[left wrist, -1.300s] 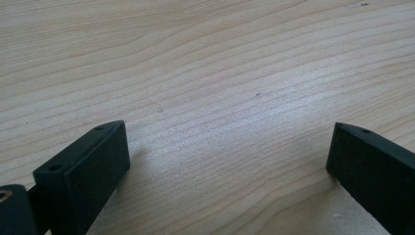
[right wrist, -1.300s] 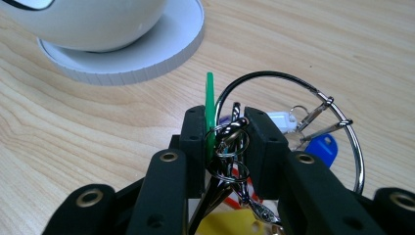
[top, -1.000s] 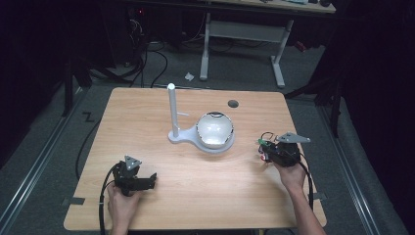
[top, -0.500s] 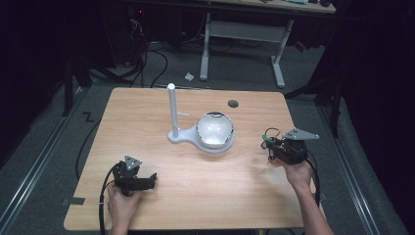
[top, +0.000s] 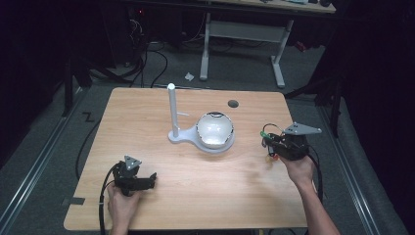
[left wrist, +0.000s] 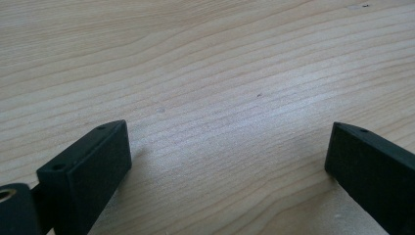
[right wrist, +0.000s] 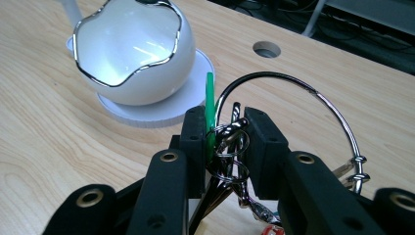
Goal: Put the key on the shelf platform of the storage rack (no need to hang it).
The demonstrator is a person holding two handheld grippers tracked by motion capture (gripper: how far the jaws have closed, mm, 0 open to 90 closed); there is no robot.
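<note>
The left tongs point(top: 149, 179) rest wide open on the desk point(top: 147, 122), gripping nothing. The right tongs point(right wrist: 224, 134), clamped on a key ring point(right wrist: 288, 117) with a green tag, have drifted right, away from the white bowl point(top: 214, 129) (apparently empty) on its stand point(top: 172, 110), so no drop-off looks imminent.

Bunch of metal key rings point(right wrist: 230, 147) with a green tag point(right wrist: 210, 105), pinched upright between the right gripper point(right wrist: 224, 132) jaws, one big wire loop arching out to the side. Just ahead, glossy white bowl point(top: 214, 129) with wavy chrome rim, seated on a white stand point(top: 182, 136) near table centre, slim post upright beside it.
</note>
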